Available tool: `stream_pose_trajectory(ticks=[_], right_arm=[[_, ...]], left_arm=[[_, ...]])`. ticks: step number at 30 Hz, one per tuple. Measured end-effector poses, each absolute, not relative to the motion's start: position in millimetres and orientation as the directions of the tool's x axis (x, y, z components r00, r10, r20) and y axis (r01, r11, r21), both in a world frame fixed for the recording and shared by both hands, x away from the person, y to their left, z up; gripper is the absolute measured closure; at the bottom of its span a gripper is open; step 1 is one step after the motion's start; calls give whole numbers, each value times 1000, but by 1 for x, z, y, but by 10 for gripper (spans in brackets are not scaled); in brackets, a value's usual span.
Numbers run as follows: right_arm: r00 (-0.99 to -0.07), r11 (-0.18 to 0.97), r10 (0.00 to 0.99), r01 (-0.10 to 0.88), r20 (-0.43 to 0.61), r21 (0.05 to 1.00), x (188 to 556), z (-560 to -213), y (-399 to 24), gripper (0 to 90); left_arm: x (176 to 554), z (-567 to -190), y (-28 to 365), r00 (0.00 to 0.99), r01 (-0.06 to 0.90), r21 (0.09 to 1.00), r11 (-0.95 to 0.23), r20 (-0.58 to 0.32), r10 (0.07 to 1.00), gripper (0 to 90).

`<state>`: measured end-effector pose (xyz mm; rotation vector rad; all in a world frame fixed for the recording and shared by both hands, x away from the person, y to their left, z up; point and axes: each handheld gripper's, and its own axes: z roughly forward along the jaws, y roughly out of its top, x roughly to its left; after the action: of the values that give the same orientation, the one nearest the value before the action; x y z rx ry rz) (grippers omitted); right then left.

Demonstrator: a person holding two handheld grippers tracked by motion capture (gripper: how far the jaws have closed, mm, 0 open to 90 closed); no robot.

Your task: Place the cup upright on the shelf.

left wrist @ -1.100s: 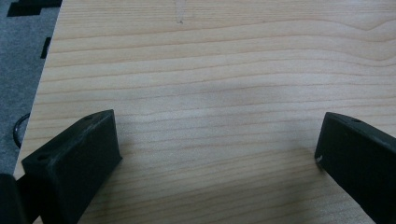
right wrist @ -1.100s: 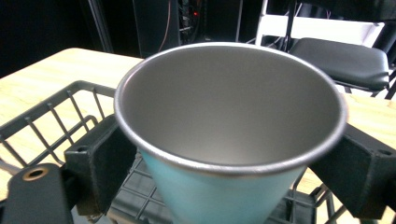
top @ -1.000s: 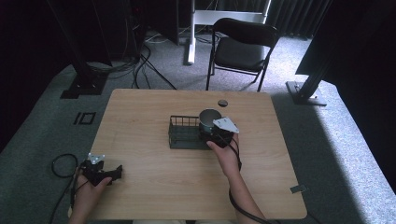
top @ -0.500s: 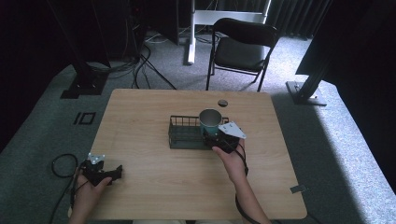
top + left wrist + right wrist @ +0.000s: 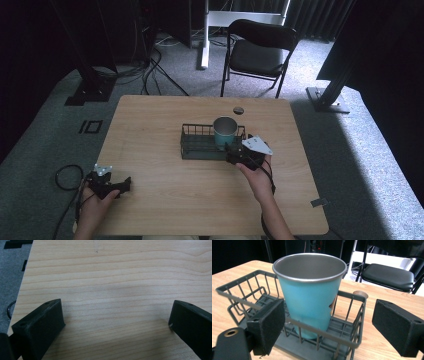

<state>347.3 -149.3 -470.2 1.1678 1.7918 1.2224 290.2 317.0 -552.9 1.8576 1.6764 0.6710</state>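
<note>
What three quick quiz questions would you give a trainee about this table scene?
1. True or false: the blue cup stands upright inside the wire basket.
2. How do the jaws of the right gripper stand? A) open, B) shut on the cup.
3. Fill in: the left gripper sits near the table's ______ corner, from the person's side.

Key:
1. True.
2. A: open, cup not gripped.
3. Near left.

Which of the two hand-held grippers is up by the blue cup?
The right gripper: its open jaws sit just outside the wire basket that holds the cup. The left gripper lies open at the table's near-left corner.
</note>
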Motion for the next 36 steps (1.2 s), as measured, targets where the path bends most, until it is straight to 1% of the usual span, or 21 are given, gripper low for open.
stream_pose_trajectory(ticks=[7, 10, 15, 20, 23, 26, 29, 36], right_arm=[[-373, 162, 927, 324, -32, 932, 339, -478, -162, 111], [-370, 133, 929, 342, 3, 930, 336, -482, -167, 111], [-339, 106, 940, 368, 27, 924, 333, -490, -179, 111], [-318, 118, 948, 405, 19, 906, 331, -501, -190, 112], [-317, 122, 948, 411, 16, 904, 329, -506, -196, 111], [-292, 139, 956, 430, -8, 892, 326, -511, -201, 111], [-283, 124, 959, 442, 7, 888, 323, -516, -206, 111], [-295, 146, 956, 472, 0, 870, 316, -528, -218, 111]], left_arm=[[290, -553, 317, 101, 724, 685, -77, 6, 995, 2], [290, -553, 317, 101, 724, 686, -77, 6, 995, 2], [290, -553, 317, 101, 724, 685, -78, 6, 995, 2], [290, -553, 317, 101, 724, 686, -77, 6, 995, 2], [290, -553, 317, 101, 724, 685, -77, 6, 995, 2], [290, -553, 317, 101, 724, 685, -77, 6, 995, 2], [290, -553, 317, 101, 724, 685, -77, 6, 995, 2], [290, -553, 317, 101, 724, 685, -77, 6, 995, 2]])
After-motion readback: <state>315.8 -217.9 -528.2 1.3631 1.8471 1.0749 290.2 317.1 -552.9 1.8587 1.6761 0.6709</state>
